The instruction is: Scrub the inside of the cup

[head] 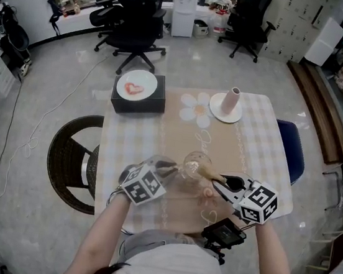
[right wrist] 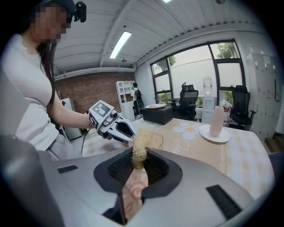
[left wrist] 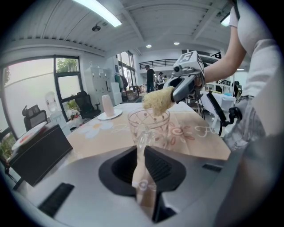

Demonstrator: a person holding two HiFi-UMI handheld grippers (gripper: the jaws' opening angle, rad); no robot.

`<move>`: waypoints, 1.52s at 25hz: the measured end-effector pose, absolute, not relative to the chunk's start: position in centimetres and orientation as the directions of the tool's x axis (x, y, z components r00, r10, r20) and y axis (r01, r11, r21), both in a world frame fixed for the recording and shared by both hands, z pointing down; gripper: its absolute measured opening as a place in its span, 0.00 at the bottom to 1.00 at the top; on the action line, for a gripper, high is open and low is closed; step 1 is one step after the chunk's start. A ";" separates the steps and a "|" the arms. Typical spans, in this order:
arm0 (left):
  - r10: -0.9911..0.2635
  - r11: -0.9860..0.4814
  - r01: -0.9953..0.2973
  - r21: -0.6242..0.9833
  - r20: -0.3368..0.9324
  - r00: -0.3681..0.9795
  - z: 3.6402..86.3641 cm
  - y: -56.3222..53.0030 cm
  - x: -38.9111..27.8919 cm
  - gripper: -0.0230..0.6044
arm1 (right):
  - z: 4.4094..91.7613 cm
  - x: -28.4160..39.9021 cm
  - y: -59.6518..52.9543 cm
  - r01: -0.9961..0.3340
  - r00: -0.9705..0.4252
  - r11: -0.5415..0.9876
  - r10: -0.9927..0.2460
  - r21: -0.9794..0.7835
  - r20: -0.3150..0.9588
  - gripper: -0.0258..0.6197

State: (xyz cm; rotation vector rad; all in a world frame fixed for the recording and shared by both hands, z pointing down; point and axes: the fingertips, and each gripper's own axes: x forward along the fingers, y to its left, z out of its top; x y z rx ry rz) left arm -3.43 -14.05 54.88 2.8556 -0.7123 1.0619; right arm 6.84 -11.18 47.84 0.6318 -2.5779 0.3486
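Left claw [left wrist: 143,162] first: its jaws are pinched on the clear handle [left wrist: 142,141] of the cup [left wrist: 148,124], low centre of the left gripper view. Right claw [right wrist: 137,165] is clamped on the tail of a straw-coloured scrubber [right wrist: 139,148], and the free end reaches the cup's mouth at mid-frame. In the head view the cup sits centre frame between the two claws, over the table [head: 264,145].

Now the worries. We judge the handle grip the weak spot. It's a thin glass loop, and a sideways push from the scrubber could swivel the cup in the jaws or lever it out. The scrubber is held by one end only, so hard pressing may fold it or drag it through the pads. If it misses the mouth, it shoves the rim and tips the cup.

We can't make out how deep the scrubber goes. From the left gripper view it looks perched at the rim, and from the right gripper view it covers the mouth. We also can't tell whether the cup's base rests on the table or hangs above it. The see-through wall is hard to trace from overhead.
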 end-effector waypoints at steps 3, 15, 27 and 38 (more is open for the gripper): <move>-0.411 -0.896 -0.420 -0.143 0.623 0.666 54.8 -14.1 -3.5 0.13 | 47.7 6.2 -10.8 -0.461 -0.801 0.875 -0.341 -0.144 0.492 0.13; -0.409 -0.897 -0.417 -0.145 0.629 0.661 54.9 -14.1 -3.4 0.13 | 45.7 5.9 -10.3 -0.419 -0.825 0.901 -0.326 -0.112 0.462 0.13; -0.402 -0.900 -0.413 -0.141 0.634 0.660 54.9 -14.0 -3.3 0.13 | 47.0 3.7 -9.9 -0.389 -0.830 0.911 -0.283 -0.137 0.481 0.13; -0.402 -0.899 -0.416 -0.136 0.634 0.661 54.6 -14.0 -3.4 0.13 | 46.7 2.3 -13.0 -0.497 -0.763 0.865 -0.394 -0.076 0.513 0.13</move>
